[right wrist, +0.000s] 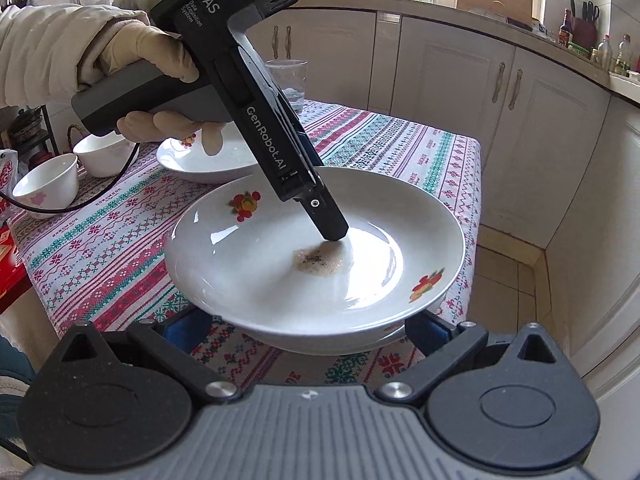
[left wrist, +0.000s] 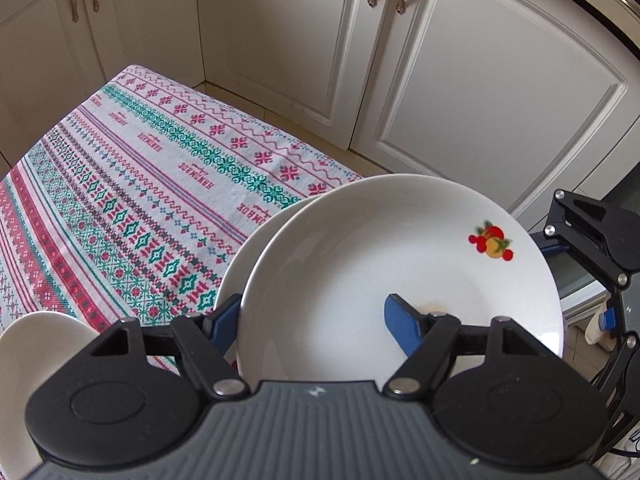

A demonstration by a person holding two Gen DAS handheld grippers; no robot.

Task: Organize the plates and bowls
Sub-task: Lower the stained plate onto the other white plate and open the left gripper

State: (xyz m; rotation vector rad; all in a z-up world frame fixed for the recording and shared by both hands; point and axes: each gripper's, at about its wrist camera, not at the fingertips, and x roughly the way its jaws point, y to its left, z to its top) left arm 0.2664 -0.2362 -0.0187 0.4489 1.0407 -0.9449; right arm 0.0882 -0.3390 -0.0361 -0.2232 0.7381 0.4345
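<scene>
Two white deep plates with fruit decals lie stacked at the table's near corner; the top plate (left wrist: pixel 380 248) (right wrist: pixel 256 276) has a brown stain in its middle and sits slightly off the lower plate (left wrist: pixel 244 256). My left gripper (left wrist: pixel 312 320) straddles the top plate's rim with its jaws wide: one blue finger (left wrist: pixel 402 326) rests inside the plate, the other (left wrist: pixel 222 318) outside it. In the right wrist view that inner fingertip (right wrist: pixel 334 232) touches the plate next to the stain. My right gripper (right wrist: pixel 308 330) stands open, low at the stack's near rim, its fingers partly hidden under it.
A third plate (right wrist: pixel 208 160), two white bowls (right wrist: pixel 106 152) (right wrist: pixel 48 186) and a glass (right wrist: pixel 288 80) stand further back on the patterned tablecloth (right wrist: pixel 100 248). One bowl (left wrist: pixel 36 344) is by my left gripper. A gloved hand (right wrist: pixel 152 56) holds that gripper. Cabinets (left wrist: pixel 480 100) are close behind the table.
</scene>
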